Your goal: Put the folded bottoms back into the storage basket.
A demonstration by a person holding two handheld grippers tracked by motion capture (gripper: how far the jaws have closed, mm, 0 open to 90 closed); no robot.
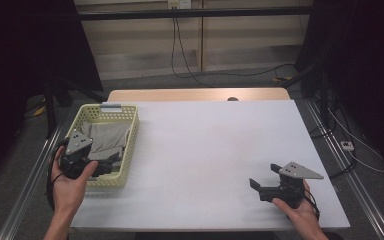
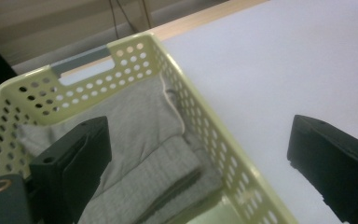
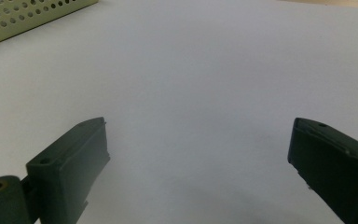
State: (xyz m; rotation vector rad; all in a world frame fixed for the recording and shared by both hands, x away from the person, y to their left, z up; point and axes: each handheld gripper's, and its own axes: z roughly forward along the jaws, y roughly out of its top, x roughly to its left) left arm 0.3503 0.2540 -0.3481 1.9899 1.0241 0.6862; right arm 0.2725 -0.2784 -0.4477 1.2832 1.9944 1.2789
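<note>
A pale yellow perforated basket stands at the table's left edge and holds folded grey cloth. My left gripper hovers over the basket's near end, open, one jaw above the cloth and the other past the basket wall over the table. Nothing is between its jaws. My right gripper is held low over the white tabletop near the front right, open and empty, pointing left toward the basket corner.
The white board ends near my hands at the front and at the right edge. A wooden strip runs behind it. Metal rails, cables and a power strip lie on the floor beside the table.
</note>
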